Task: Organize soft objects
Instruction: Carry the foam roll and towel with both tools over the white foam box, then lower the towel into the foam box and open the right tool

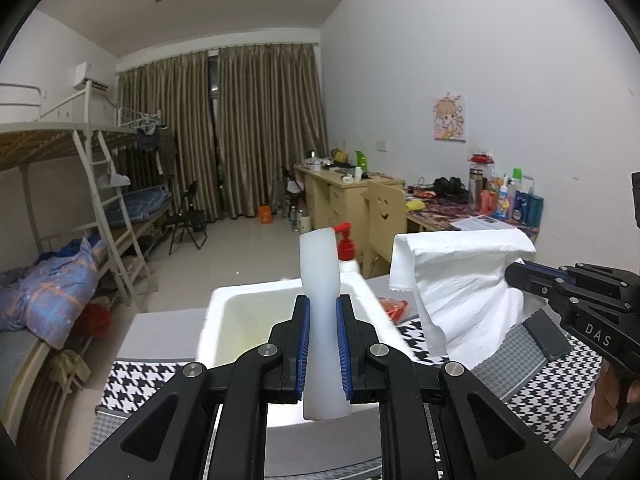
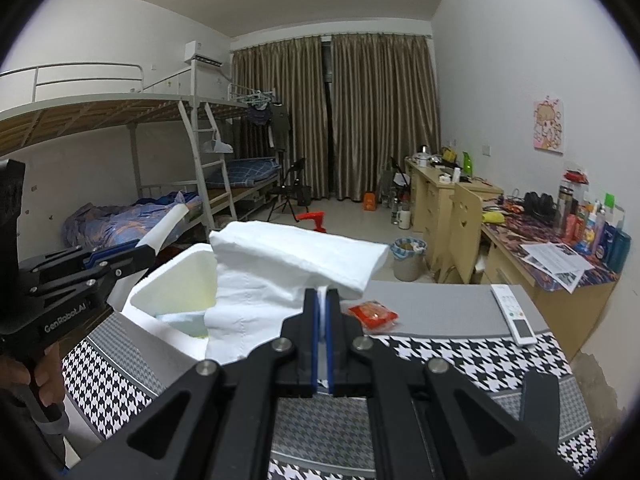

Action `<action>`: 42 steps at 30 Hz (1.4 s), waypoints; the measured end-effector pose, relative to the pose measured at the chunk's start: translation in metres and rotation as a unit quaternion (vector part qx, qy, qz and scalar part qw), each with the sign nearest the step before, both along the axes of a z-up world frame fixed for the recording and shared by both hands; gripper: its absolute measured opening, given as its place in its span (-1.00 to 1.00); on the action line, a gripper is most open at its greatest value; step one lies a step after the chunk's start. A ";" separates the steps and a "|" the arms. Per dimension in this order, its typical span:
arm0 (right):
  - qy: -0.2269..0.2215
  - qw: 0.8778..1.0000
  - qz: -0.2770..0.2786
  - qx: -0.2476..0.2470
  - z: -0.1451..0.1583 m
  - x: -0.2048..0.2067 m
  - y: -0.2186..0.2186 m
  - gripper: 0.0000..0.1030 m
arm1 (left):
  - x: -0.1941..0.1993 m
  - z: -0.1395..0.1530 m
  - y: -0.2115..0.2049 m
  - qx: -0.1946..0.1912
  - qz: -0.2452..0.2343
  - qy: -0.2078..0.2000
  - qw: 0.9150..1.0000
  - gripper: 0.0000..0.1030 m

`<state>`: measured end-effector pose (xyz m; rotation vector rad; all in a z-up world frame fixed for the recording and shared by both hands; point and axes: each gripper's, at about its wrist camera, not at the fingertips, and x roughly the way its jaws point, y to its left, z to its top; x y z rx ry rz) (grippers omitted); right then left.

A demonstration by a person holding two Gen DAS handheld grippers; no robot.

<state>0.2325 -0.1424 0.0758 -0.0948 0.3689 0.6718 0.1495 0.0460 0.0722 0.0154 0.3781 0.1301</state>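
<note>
Houndstooth cloth (image 2: 460,354) under us, one white foam box (image 1: 224,322) far left, our left gripper (image 1: 323,344) clamped on one white strip (image 1: 320,300) above it, our right gripper (image 2: 322,332) pinching one white tissue sheet (image 2: 280,276) screening the box, one red packet (image 2: 374,314), one remote (image 2: 514,314) right.

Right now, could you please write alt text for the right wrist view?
The right gripper is shut on a draped white tissue beside an open white foam box. The left gripper holds a white strip at left; a red packet and remote lie on the houndstooth cloth.
</note>
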 end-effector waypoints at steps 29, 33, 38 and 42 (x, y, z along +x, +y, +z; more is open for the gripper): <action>0.028 0.996 0.081 -0.030 -0.005 0.009 0.079 -0.90 | -0.019 0.000 0.057 -0.009 0.068 -0.009 0.998 -0.72; 0.035 0.995 0.087 -0.037 -0.008 0.010 0.088 -0.90 | -0.022 -0.001 0.061 -0.012 0.077 -0.010 0.997 -0.72; 0.046 0.994 0.092 -0.042 -0.012 0.012 0.098 -0.90 | -0.026 -0.003 0.066 -0.016 0.082 -0.008 0.996 -0.72; 0.060 0.993 0.090 -0.042 -0.015 0.018 0.102 -0.90 | -0.027 -0.006 0.066 -0.019 0.083 -0.006 0.996 -0.72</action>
